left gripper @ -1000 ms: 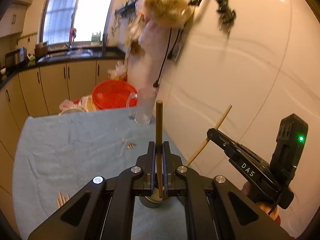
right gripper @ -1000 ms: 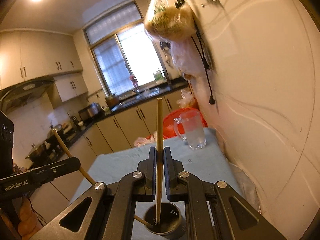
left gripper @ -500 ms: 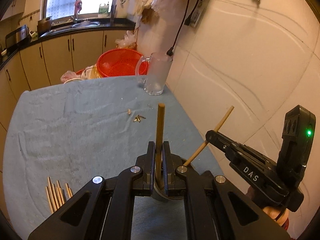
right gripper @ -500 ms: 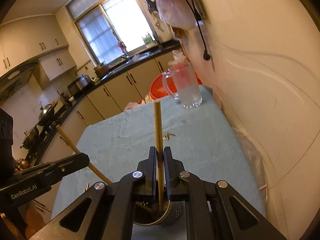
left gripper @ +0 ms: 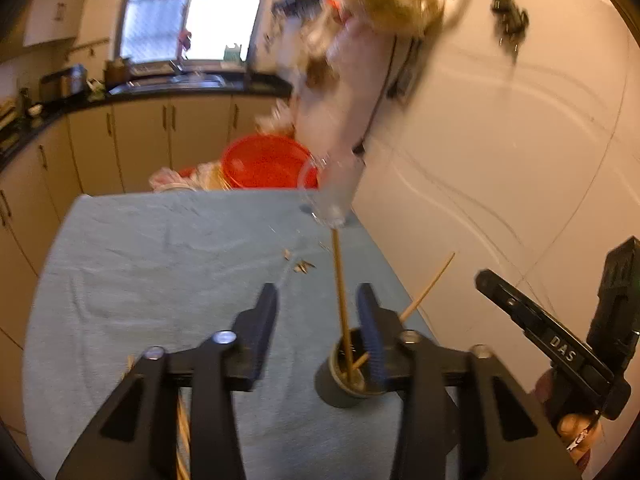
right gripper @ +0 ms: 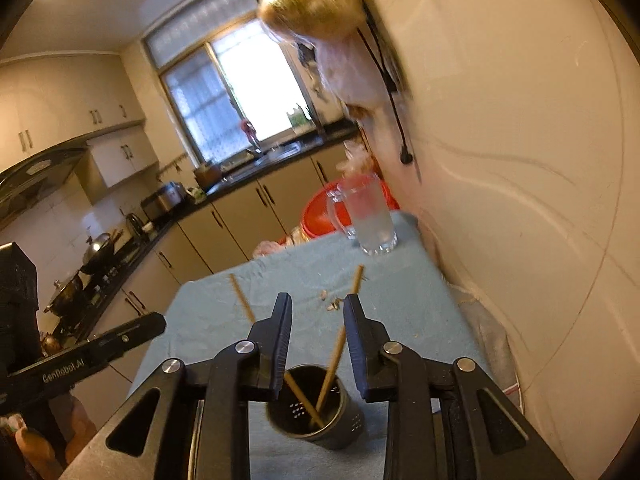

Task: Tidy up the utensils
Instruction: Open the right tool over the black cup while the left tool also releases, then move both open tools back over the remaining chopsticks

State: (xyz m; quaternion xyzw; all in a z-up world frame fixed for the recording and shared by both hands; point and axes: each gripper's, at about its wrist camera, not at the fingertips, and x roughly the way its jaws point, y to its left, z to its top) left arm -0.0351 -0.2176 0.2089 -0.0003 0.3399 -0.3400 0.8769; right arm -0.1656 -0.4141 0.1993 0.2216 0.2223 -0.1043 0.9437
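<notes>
**Figure: Both tongs released over the utensil cup, two chopsticks deposited**

Nearest the lens, the left tongs [left gripper: 318, 320] stood wide apart and held nothing; the jaws straddled one upright chopstick [left gripper: 341, 300] without touching it. The right tongs [right gripper: 317, 322] were likewise spread and empty, seen in the right wrist view directly above the dark perforated cup [right gripper: 316, 412]. Such spacing is consistent with a release: each stick stood free, supported only by the cup.

Inside the cup, two chopsticks crossed near the base and leaned outward in opposite directions, one toward the wall [right gripper: 340, 340] and one toward the open kitchen [right gripper: 244, 304]. Their lean is judged to follow from the cup being wide relative to the sticks, so that each rested against the rim. The cup sat on the blue-green cloth covering the surface [left gripper: 160, 272], near the wall-side edge.

At the lower left of the left wrist view, further loose chopsticks [left gripper: 182, 420] lay on the cloth, partly hidden behind the tongs; these are judged to remain to be collected. Small scraps [left gripper: 302, 266] lay farther along the cloth.

Beyond them stood a glass mug [right gripper: 368, 220] at the far end of the surface, with a red basin [left gripper: 266, 166] behind it.
</notes>
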